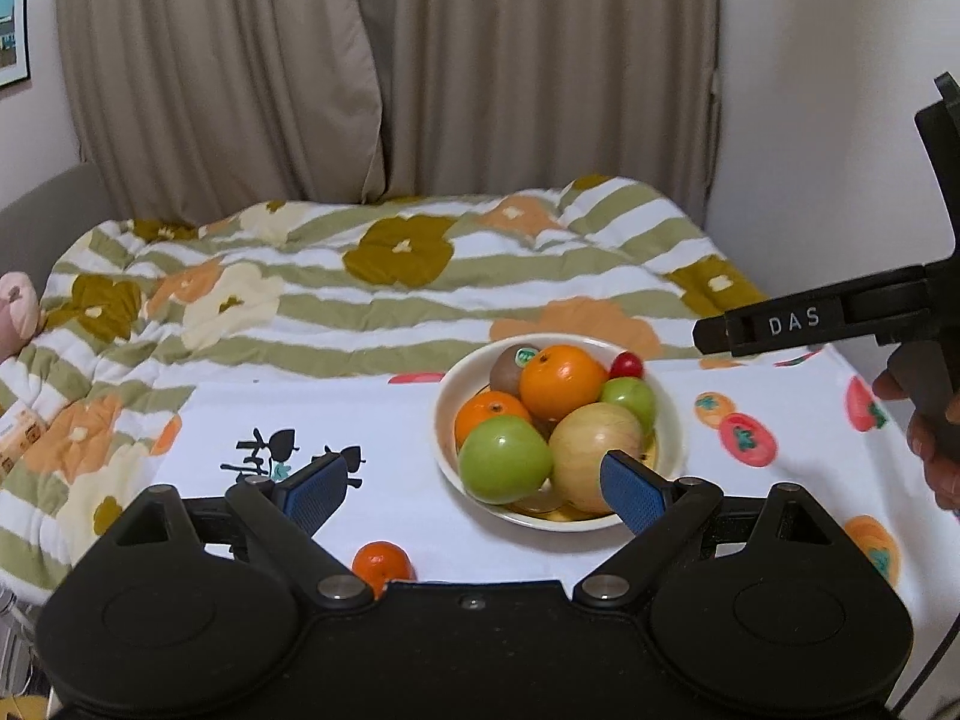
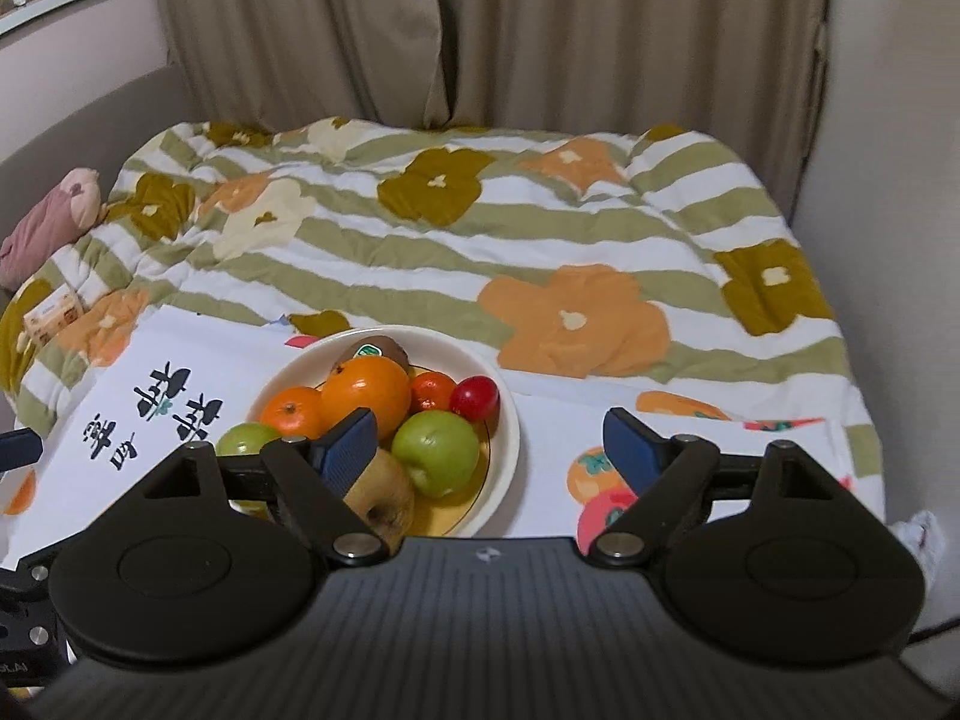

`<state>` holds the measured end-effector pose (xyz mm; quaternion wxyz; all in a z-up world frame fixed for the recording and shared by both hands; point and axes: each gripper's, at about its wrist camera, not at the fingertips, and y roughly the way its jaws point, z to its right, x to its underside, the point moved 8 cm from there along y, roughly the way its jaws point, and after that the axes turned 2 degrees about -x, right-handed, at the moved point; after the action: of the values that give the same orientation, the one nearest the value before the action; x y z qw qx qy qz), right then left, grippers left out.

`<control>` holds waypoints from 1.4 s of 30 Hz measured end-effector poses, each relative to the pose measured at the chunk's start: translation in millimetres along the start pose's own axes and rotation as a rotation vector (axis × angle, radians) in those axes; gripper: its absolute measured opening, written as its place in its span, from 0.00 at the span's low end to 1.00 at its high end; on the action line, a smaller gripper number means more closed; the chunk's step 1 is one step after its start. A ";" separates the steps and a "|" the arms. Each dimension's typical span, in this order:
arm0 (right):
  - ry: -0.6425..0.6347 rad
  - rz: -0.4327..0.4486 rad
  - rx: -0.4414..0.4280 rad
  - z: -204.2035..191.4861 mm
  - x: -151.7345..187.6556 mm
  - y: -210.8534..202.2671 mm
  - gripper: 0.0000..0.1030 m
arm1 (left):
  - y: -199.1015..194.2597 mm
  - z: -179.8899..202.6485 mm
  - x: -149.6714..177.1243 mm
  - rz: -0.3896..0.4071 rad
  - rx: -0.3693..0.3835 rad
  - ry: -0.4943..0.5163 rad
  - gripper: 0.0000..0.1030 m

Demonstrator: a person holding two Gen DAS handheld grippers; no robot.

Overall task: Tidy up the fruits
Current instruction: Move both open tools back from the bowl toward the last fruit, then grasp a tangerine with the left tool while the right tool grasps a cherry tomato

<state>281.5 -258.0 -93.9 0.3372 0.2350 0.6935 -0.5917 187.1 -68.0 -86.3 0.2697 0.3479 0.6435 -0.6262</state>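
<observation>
A cream bowl [image 1: 666,420] on a white fruit-print cloth holds a big orange [image 1: 561,381], a small orange [image 1: 489,411], a large green apple [image 1: 504,459], a small green apple [image 1: 630,396], a yellowish apple [image 1: 591,447], a kiwi [image 1: 507,369] and a red cherry tomato [image 1: 627,366]. A loose mandarin [image 1: 381,564] lies on the cloth in front, near my left gripper [image 1: 474,495], which is open and empty above the cloth. My right gripper [image 2: 492,450] is open and empty, just right of the bowl [image 2: 504,420]. Its body shows at the right of the left wrist view [image 1: 798,321].
The white cloth [image 1: 372,420] with black characters and persimmon prints covers a table against a bed with a striped floral quilt [image 1: 360,276]. Beige curtains [image 1: 390,60] hang behind. A pink plush toy [image 2: 54,216] and a small box [image 2: 51,318] lie on the left.
</observation>
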 end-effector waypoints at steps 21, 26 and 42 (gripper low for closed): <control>0.158 -0.008 0.169 -46.0 68.6 -70.8 0.95 | -33.5 -45.7 29.8 0.016 0.146 0.070 0.93; 0.193 -0.022 0.195 -54.2 90.9 -65.3 0.95 | -8.8 -55.8 39.8 -0.019 0.148 0.120 0.93; 0.288 -0.080 0.239 -60.1 150.6 -22.9 0.95 | 85.5 -51.4 74.4 -0.140 0.172 0.369 0.73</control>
<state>153.8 -214.5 -186.6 0.1805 0.3278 0.6683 -0.6429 213.3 -11.0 -193.8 0.0724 0.4327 0.6489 -0.6216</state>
